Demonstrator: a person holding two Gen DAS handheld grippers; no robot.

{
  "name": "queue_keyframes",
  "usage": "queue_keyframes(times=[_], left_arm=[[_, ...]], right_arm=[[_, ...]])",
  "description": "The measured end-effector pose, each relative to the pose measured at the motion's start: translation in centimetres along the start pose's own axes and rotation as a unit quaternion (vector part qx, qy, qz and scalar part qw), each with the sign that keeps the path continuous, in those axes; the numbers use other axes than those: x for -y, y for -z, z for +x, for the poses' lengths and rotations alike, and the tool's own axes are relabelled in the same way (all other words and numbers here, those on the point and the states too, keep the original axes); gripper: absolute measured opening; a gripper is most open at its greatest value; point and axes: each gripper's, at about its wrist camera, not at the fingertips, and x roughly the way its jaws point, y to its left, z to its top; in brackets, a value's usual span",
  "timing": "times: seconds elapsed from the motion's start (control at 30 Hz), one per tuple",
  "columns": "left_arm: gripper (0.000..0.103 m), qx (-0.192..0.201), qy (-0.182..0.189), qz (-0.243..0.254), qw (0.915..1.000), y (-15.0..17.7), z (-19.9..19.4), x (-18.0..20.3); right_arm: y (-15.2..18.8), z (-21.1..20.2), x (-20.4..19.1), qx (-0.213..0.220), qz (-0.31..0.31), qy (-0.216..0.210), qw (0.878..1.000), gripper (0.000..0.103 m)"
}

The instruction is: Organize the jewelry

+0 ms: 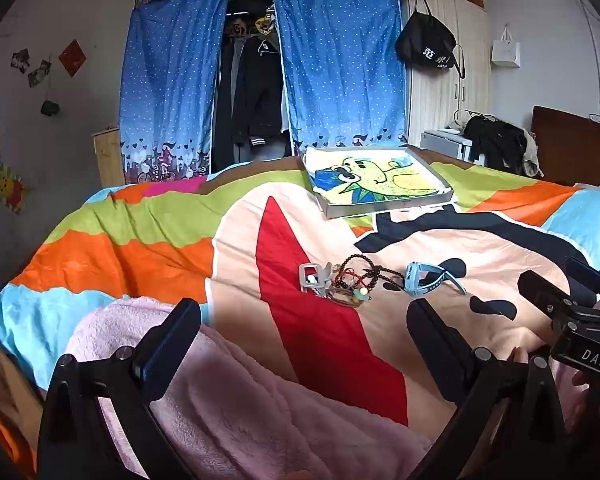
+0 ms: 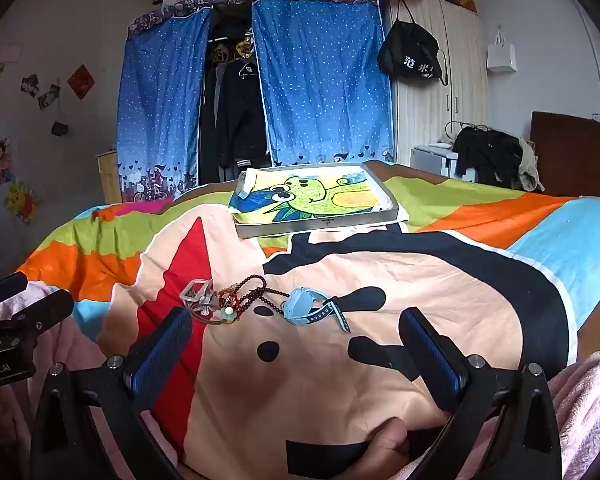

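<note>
A small pile of jewelry lies on the colourful bedspread: a grey hair clip [image 1: 314, 277] [image 2: 196, 291], dark bead bracelets [image 1: 356, 276] [image 2: 246, 296] with a pale green bead, and a light blue watch [image 1: 428, 279] [image 2: 312, 308]. A shallow grey box [image 1: 374, 180] [image 2: 316, 200] with a green cartoon drawing lies farther back on the bed. My left gripper [image 1: 304, 316] is open and empty, just short of the pile. My right gripper [image 2: 296, 328] is open and empty, with the watch just beyond its fingertips. Each gripper shows at the edge of the other's view.
A pink fleece blanket [image 1: 236, 400] lies at the near edge of the bed. Behind the bed stand a blue curtained wardrobe [image 1: 260, 80], a white cupboard [image 1: 448, 72] with a hanging black bag, and a wooden headboard [image 1: 576, 148] at right.
</note>
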Motion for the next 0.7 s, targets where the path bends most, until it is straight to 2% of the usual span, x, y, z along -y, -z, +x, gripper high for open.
queue_keyframes(times=[0.7], left_arm=[[0.101,0.005,0.001,0.000,1.0000,-0.01,-0.27,0.14]], right_arm=[[0.02,0.10,0.25,-0.004,0.009,-0.001,1.000,0.103]])
